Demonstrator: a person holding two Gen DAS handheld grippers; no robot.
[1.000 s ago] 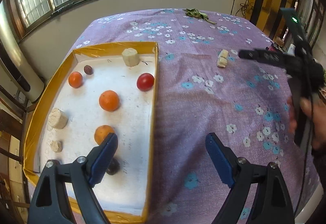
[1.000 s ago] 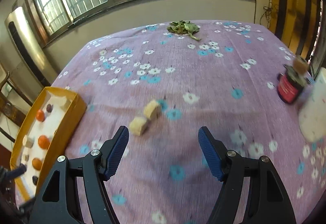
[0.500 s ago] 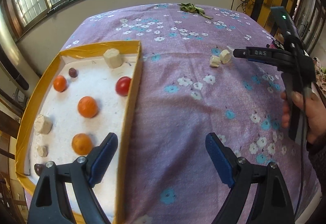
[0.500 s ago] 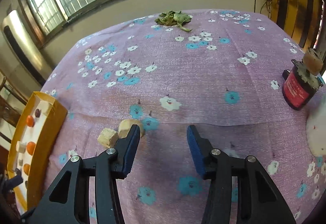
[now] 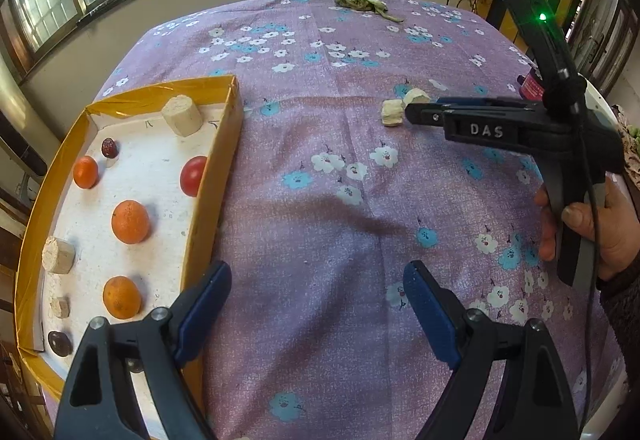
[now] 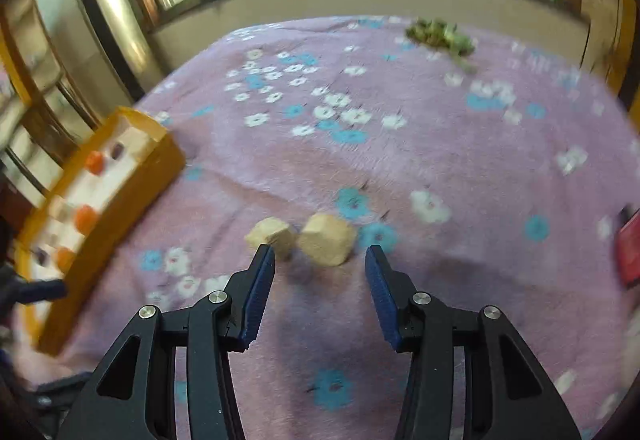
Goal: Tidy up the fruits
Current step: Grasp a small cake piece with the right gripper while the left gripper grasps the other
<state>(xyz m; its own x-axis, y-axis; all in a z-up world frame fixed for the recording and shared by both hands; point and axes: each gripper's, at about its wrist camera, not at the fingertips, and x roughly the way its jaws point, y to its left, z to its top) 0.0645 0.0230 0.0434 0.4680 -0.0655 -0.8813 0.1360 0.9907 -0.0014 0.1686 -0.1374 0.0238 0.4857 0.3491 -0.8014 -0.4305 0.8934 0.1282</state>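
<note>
Right claw [image 6: 320, 268], jaws parted with nothing between them after narrowing, is approaching two pale fruit chunks [image 6: 326, 244] on the table's cloth [image 6: 400, 144]; next: straddle one (left claw [image 5: 316, 304] released), carry to tray [image 5: 208, 200] at left.

Your tray [image 5: 236, 108] sits at the cloth's [image 5: 320, 200] left edge, fruits [image 5: 130, 221] and chunks [image 5: 182, 115] spread inside it. Two chunks [image 6: 326, 238] lie side by side mid-cloth, well right of the tray. Leaves [image 5: 362, 2] at the far edge. Jar [image 5: 534, 86] far right.
</note>
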